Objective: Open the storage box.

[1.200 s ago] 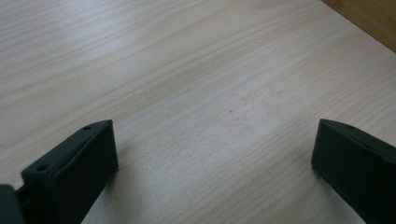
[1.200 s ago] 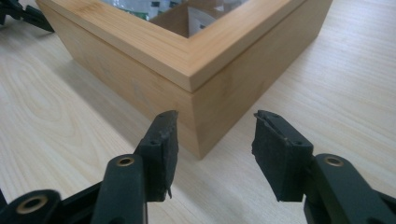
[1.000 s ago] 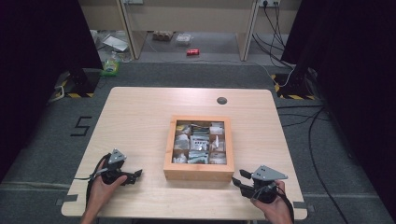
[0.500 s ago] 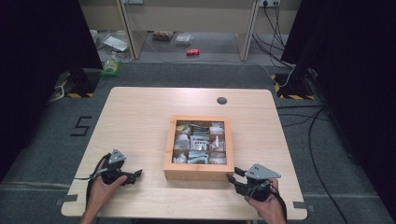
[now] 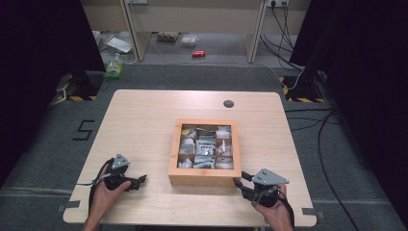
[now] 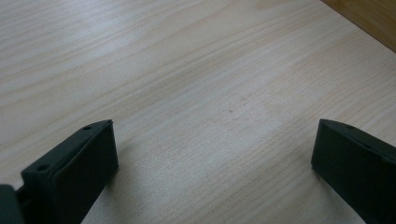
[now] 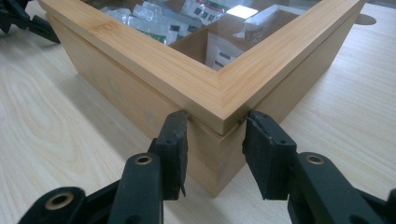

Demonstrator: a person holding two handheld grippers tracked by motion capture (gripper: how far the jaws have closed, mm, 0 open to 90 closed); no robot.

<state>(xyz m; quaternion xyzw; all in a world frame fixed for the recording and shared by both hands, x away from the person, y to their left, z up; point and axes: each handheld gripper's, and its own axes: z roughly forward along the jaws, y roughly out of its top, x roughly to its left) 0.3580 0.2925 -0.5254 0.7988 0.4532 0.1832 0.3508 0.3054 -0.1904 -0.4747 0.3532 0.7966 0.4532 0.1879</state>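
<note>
Flanking wooden box (image 7: 140, 51) corner: right claw (image 7: 215, 140); left claw (image 5: 139, 181) apart.

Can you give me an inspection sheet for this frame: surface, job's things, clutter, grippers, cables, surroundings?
Surface: light wooden table, dark round cap near far edge.
Job's things: wooden box with clear windowed lid, packets in compartments.
Clutter: nothing seen on the table.
Grippers: left hand-held gripper open over bare wood; right hand-held gripper straddles the box's near corner at the lid seam, contact unclear.
Cables: one trails from each gripper; more on the floor at right.
Surroundings: grey carpet, floor litter beyond the table, red can.
</note>
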